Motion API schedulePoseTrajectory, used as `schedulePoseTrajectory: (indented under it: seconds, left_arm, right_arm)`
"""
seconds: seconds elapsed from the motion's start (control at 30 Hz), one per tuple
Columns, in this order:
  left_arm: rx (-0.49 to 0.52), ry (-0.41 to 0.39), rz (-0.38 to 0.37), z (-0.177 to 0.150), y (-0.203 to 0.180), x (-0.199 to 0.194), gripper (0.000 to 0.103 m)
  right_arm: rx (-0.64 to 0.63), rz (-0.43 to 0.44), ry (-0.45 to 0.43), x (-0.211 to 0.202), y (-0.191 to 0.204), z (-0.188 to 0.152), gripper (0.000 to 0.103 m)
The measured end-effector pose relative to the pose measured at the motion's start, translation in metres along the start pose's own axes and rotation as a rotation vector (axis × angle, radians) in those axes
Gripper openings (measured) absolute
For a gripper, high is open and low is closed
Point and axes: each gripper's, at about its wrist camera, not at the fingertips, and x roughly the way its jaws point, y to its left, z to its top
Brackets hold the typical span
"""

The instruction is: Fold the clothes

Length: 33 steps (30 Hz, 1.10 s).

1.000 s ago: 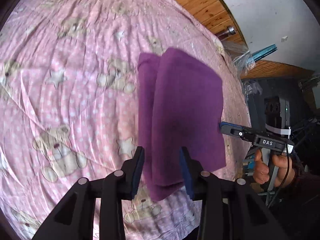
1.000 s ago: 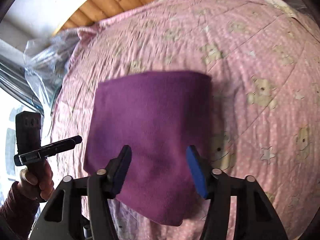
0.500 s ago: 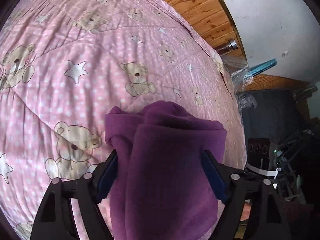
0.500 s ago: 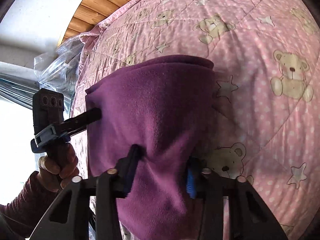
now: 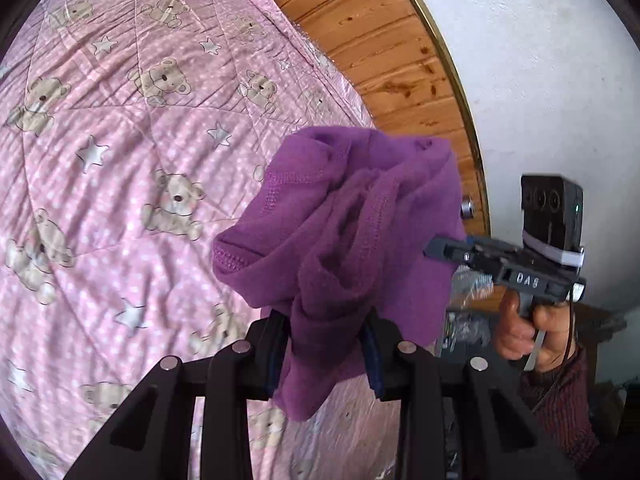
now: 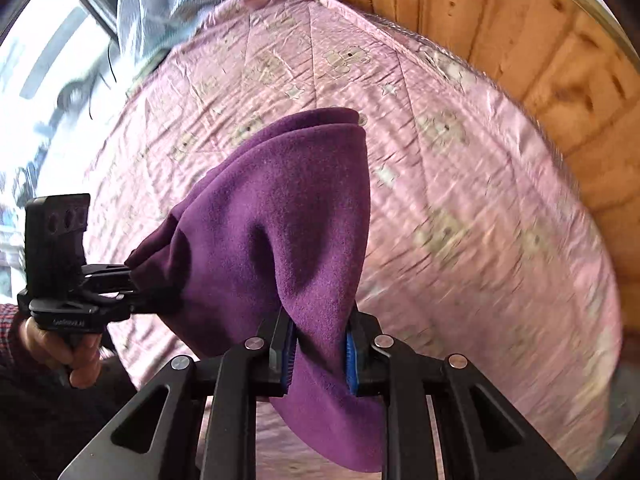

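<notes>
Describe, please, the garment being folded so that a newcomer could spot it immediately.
Above the pink teddy-bear quilt on the bed, the purple fleece garment hangs bunched between the left gripper and right gripper. It is the only plain, dark purple fabric, with stitched hems showing.

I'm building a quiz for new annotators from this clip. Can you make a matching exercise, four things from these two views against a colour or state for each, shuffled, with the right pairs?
Things:
1. purple garment
2. bedspread
3. left gripper
4. wall panelling

Colour or state:
A. pink, printed with teddy bears and stars
B. bunched up, lifted off the bed
C. brown wood with knots
D. shut on cloth

Pairs: 1-B, 2-A, 3-D, 4-C

The right gripper is also shut on the same garment.
</notes>
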Motion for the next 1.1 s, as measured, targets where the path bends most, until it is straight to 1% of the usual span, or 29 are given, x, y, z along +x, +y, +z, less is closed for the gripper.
schedulePoseTrajectory:
  seconds: [0.07, 0.13, 0.17, 0.2, 0.23, 0.27, 0.3, 0.37, 0.4, 0.43, 0.47, 0.5, 0.53, 0.57, 0.6, 0.67, 0.7, 0.73, 0.77, 0.8, 0.83, 0.87, 0.9, 0.93, 0.97, 1.0, 1.03, 1.1]
  left_arm:
    - [-0.028, -0.037, 0.061, 0.010, -0.007, 0.035, 0.035]
    - [-0.035, -0.064, 0.140, 0.021, -0.008, 0.069, 0.035]
    - [-0.029, -0.072, 0.190, 0.025, -0.004, 0.083, 0.035]
    - [-0.031, -0.071, 0.205, 0.028, 0.003, 0.090, 0.035]
    - [-0.037, -0.067, 0.204, 0.031, 0.010, 0.093, 0.036]
    - [-0.038, -0.067, 0.193, 0.033, 0.015, 0.088, 0.036]
    - [-0.037, -0.069, 0.178, 0.035, 0.017, 0.080, 0.036]
    - [-0.006, -0.065, 0.134, 0.037, 0.015, 0.060, 0.038]
    - [0.022, -0.062, 0.118, 0.039, 0.012, 0.049, 0.040]
    - [0.062, -0.070, 0.120, 0.041, 0.009, 0.039, 0.044]
    - [0.102, -0.087, 0.137, 0.045, 0.007, 0.031, 0.046]
    - [0.125, -0.092, 0.145, 0.052, 0.006, 0.029, 0.051]
    - [0.140, -0.092, 0.147, 0.060, 0.006, 0.031, 0.053]
    - [0.156, -0.092, 0.148, 0.067, 0.005, 0.033, 0.053]
    - [0.177, -0.079, 0.142, 0.072, 0.003, 0.040, 0.053]
    - [0.225, -0.044, 0.123, 0.079, -0.003, 0.060, 0.053]
    - [0.248, -0.026, 0.113, 0.083, -0.006, 0.070, 0.053]
    - [0.272, -0.009, 0.103, 0.086, -0.009, 0.079, 0.053]
    - [0.311, 0.005, 0.158, 0.085, -0.007, 0.091, 0.053]
    - [0.342, 0.015, 0.192, 0.080, -0.001, 0.099, 0.052]
    - [0.366, 0.023, 0.205, 0.075, 0.006, 0.106, 0.051]
    - [0.379, 0.015, 0.206, 0.071, 0.008, 0.105, 0.051]
    - [0.388, 0.000, 0.203, 0.068, 0.008, 0.102, 0.051]
    - [0.382, -0.004, 0.197, 0.067, 0.006, 0.099, 0.051]
    - [0.361, -0.006, 0.178, 0.069, 0.004, 0.094, 0.051]
    - [0.337, -0.011, 0.150, 0.072, 0.003, 0.089, 0.051]
    - [0.324, -0.011, 0.139, 0.075, 0.003, 0.088, 0.052]
    - [0.308, -0.006, 0.132, 0.081, 0.006, 0.089, 0.052]
  right_arm:
    - [-0.065, -0.073, 0.041, 0.022, -0.010, 0.035, 0.023]
    - [-0.037, -0.125, 0.031, 0.052, -0.024, 0.053, 0.037]
    - [0.002, -0.149, 0.006, 0.065, -0.033, 0.057, 0.044]
    - [0.059, -0.153, -0.040, 0.070, -0.041, 0.055, 0.048]
    - [0.113, -0.135, -0.092, 0.068, -0.048, 0.049, 0.048]
    - [0.181, -0.106, -0.170, 0.059, -0.056, 0.036, 0.048]
    - [0.263, -0.064, -0.273, 0.041, -0.063, 0.016, 0.048]
    - [0.432, 0.027, -0.455, 0.005, -0.072, -0.043, 0.052]
    - [0.512, 0.062, -0.524, -0.007, -0.073, -0.076, 0.059]
    - [0.587, 0.102, -0.569, -0.011, -0.071, -0.105, 0.063]
    - [0.655, 0.150, -0.586, -0.006, -0.066, -0.131, 0.063]
    - [0.708, 0.197, -0.584, 0.002, -0.060, -0.152, 0.063]
    - [0.742, 0.237, -0.564, 0.016, -0.050, -0.165, 0.063]
    - [0.774, 0.271, -0.550, 0.031, -0.039, -0.176, 0.063]
    - [0.791, 0.286, -0.538, 0.046, -0.029, -0.181, 0.063]
    - [0.790, 0.274, -0.517, 0.071, -0.012, -0.179, 0.056]
    - [0.775, 0.219, -0.490, 0.082, -0.006, -0.177, 0.044]
    - [0.763, 0.122, -0.443, 0.092, -0.005, -0.174, 0.030]
    - [0.783, 0.081, -0.419, 0.100, -0.011, -0.175, 0.024]
    - [0.816, 0.080, -0.426, 0.104, -0.019, -0.180, 0.010]
    - [0.847, 0.082, -0.425, 0.103, -0.026, -0.184, 0.016]
    - [0.873, 0.089, -0.417, 0.101, -0.031, -0.186, 0.022]
    - [0.898, 0.126, -0.422, 0.099, -0.035, -0.189, 0.028]
    - [0.925, 0.201, -0.462, 0.094, -0.037, -0.192, 0.030]
    - [0.955, 0.279, -0.524, 0.089, -0.037, -0.196, 0.034]
    - [0.979, 0.336, -0.577, 0.084, -0.037, -0.199, 0.049]
    - [0.986, 0.347, -0.595, 0.085, -0.036, -0.197, 0.060]
    - [0.976, 0.329, -0.580, 0.095, -0.033, -0.186, 0.061]
